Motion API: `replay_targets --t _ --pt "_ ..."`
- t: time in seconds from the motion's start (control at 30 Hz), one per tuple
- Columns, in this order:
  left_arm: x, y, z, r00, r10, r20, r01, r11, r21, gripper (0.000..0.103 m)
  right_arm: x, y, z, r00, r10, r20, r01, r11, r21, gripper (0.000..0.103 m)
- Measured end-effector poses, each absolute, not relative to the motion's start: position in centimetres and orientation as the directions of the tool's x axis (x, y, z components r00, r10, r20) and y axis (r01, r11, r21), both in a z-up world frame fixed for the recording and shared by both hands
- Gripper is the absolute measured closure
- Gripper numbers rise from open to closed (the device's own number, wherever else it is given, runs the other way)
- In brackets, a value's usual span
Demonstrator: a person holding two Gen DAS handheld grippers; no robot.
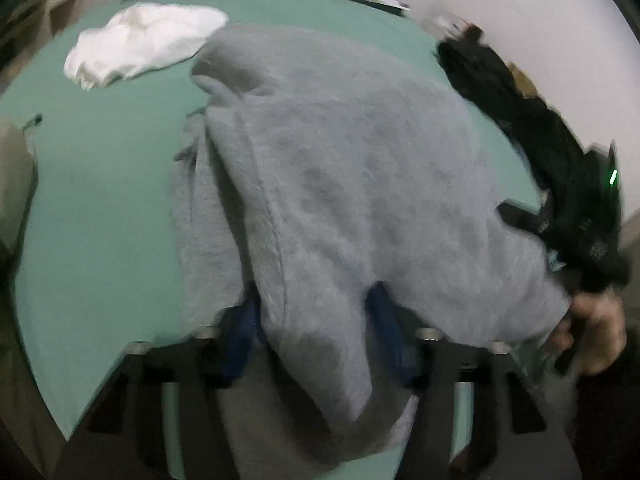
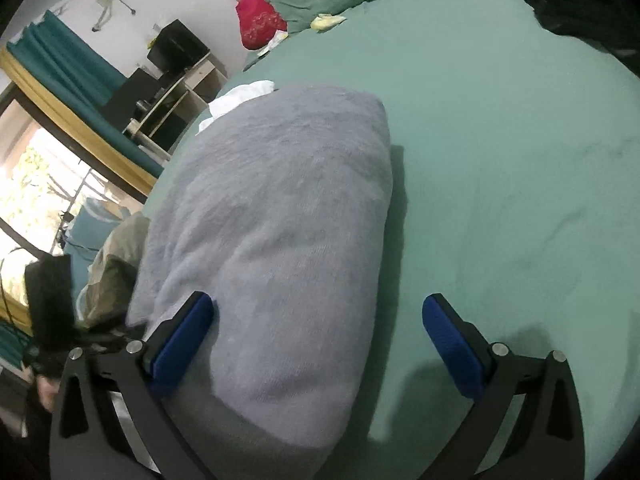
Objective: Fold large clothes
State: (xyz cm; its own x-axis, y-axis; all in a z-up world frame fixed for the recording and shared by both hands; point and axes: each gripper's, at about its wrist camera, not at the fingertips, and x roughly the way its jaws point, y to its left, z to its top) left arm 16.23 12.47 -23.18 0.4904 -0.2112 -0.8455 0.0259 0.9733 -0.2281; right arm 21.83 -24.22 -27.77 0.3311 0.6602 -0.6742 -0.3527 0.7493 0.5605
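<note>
A grey fleece sweatshirt (image 1: 340,200) lies bunched on the green bed sheet (image 1: 100,200); the left gripper (image 1: 316,344) has a thick fold of it between its blue fingers (image 1: 244,336), which are spread partly apart around the cloth; the right gripper (image 2: 320,340) is wide open, its left finger (image 2: 184,336) touching the sweatshirt's edge, its right one over bare sheet; a white garment (image 1: 140,44) lies beyond, black clothing (image 1: 540,140) to the right.

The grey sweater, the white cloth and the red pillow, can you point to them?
grey sweater (image 1: 340,184), left wrist view, middle of its fuzzy top.
white cloth (image 1: 140,44), left wrist view, middle of the crumpled pile.
red pillow (image 2: 260,20), right wrist view, its front face.
</note>
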Motion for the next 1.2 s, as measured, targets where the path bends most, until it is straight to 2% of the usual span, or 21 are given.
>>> replay_targets --t 0.07,0.13,0.2,0.23,0.27,0.37,0.5,0.63,0.67,0.73,0.8,0.87,0.93,1.03,1.13,1.2 --pt "15.6 12.7 -22.8 0.514 -0.203 -0.833 0.012 0.973 -0.230 0.086 21.0 -24.6 -28.8 0.295 0.691 -0.661 -0.309 0.723 0.618 0.000" --pt "14.4 13.9 -21.1 0.553 -0.221 -0.803 -0.022 0.960 -0.279 0.088 20.8 -24.8 -30.7 0.235 0.762 -0.603 -0.252 0.647 0.719 0.000" --pt "12.8 14.8 -19.0 0.593 -0.230 -0.772 -0.041 0.948 -0.314 0.089 20.6 -24.5 -30.7 0.225 0.782 -0.581 -0.301 0.623 0.722 0.015" --pt "12.0 15.1 -18.2 0.603 -0.240 -0.761 -0.041 0.943 -0.330 0.089 20.7 -24.3 -30.7 0.176 0.818 -0.547 -0.305 0.574 0.760 0.033" --pt "11.3 15.3 -17.1 0.615 -0.256 -0.745 -0.032 0.937 -0.348 0.089 20.5 -24.5 -30.5 0.175 0.822 -0.542 -0.295 0.569 0.768 0.038" --pt "9.5 14.9 -14.9 0.630 -0.226 -0.743 -0.015 0.953 -0.303 0.089 18.8 -22.7 -27.4 0.205 0.742 -0.638 -0.425 0.654 0.625 0.044" --pt "7.5 15.4 -14.5 0.616 -0.168 -0.770 -0.031 0.971 -0.237 0.089 16.8 -20.3 -25.5 0.240 0.658 -0.714 -0.506 0.712 0.487 0.041" --pt "8.4 17.7 -18.7 0.535 -0.117 -0.836 -0.083 0.978 -0.190 0.089 16.0 -17.2 -26.9 0.314 0.556 -0.769 -0.559 0.764 0.324 0.020" --pt "9.0 18.4 -20.4 0.507 -0.118 -0.854 -0.104 0.975 -0.197 0.089 16.2 -17.0 -27.3 0.327 0.546 -0.771 -0.563 0.768 0.305 0.010" --pt "9.1 19.0 -22.8 0.476 -0.127 -0.870 -0.127 0.969 -0.211 0.087 17.1 -16.7 -29.1 0.299 0.556 -0.775 -0.525 0.774 0.353 0.002" --pt "9.3 19.0 -23.1 0.472 -0.130 -0.872 -0.133 0.967 -0.216 0.079 17.4 -16.9 -28.8 0.303 0.563 -0.769 -0.515 0.776 0.365 0.001" --pt "9.5 19.2 -22.5 0.491 -0.123 -0.862 -0.123 0.970 -0.209 0.060 17.1 -17.4 -27.4 0.332 0.549 -0.767 -0.510 0.788 0.344 0.001" --pt "9.7 19.5 -21.6 0.510 -0.104 -0.854 -0.126 0.973 -0.194 0.048 16.9 -18.7 -26.3 0.354 0.551 -0.755 -0.492 0.797 0.351 0.001" --pt "9.8 19.4 -19.7 0.538 -0.103 -0.836 -0.120 0.973 -0.198 0.047 16.9 -21.5 -23.0 0.440 0.568 -0.695 -0.459 0.808 0.370 0.001" --pt "10.4 18.6 -16.9 0.600 -0.115 -0.792 -0.110 0.969 -0.223 0.045 18.6 -23.2 -20.8 0.533 0.543 -0.649 -0.445 0.832 0.330 0.001" --pt "11.8 18.0 -15.3 0.632 -0.111 -0.767 -0.102 0.969 -0.225 0.044 21.0 -23.2 -20.7 0.564 0.497 -0.660 -0.424 0.860 0.285 0.001"
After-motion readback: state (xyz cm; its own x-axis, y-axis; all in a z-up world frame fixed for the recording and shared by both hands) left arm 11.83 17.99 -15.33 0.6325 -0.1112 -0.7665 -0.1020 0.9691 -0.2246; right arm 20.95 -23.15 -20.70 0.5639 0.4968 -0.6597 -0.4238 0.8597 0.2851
